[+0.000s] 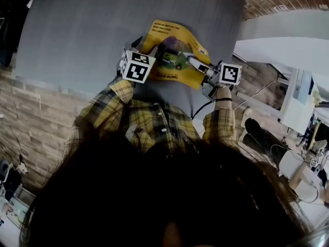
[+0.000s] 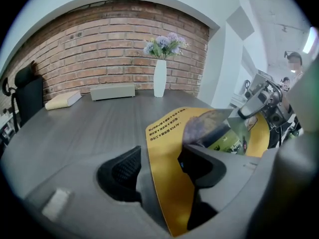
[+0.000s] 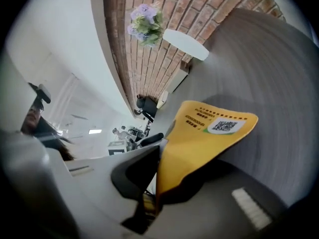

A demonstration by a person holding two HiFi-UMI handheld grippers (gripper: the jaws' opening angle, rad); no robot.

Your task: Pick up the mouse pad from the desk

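We log the yellow mouse pad (image 1: 177, 55) held bent and clear of the grey counter (image 1: 77, 35), above its near edge. The right hand-held gripper (image 3: 154, 183) has its jaws pressed together, pinching one edge of the pad. The left hand-held gripper (image 2: 157, 171) stands spread wide, and the pad's other side passes loosely between its jaws.

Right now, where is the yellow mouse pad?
In the head view the mouse pad hangs at top centre over the grey desk, pinched by the right tongs, its other edge between the open left tongs.
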